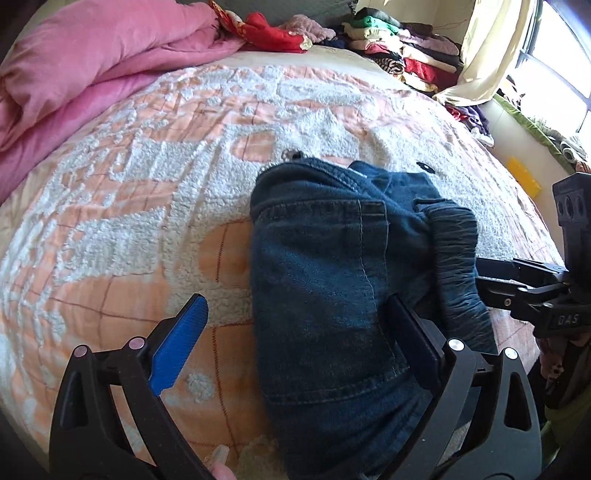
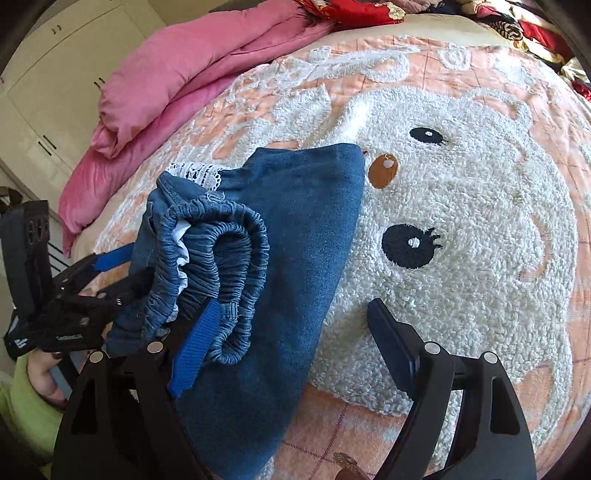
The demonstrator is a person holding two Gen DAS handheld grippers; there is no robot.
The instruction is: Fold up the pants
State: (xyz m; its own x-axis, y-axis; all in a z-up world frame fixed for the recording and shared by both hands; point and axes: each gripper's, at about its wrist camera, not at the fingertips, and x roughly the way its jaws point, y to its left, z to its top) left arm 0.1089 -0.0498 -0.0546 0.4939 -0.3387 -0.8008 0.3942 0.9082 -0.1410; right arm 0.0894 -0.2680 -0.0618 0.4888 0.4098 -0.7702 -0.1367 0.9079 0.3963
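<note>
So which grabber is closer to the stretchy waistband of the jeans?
Right. The right gripper has one of its fingers lying across the waistband; the left gripper straddles the jeans just beside it.

Black hand-held gripper [image 1: 295, 325] frames, blue ribbed pads [image 1: 177, 350], silver rivets, lime sleeve [image 2: 22, 410].

folded blue denim pants [image 1: 332, 280] bundled on bed.

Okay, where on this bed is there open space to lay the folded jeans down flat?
Free: the blanket between the pink quilt and the jeans, and the white bear face right of the jeans. Crowded: the bed's far end, with red fabric and stacked clothes.
</note>
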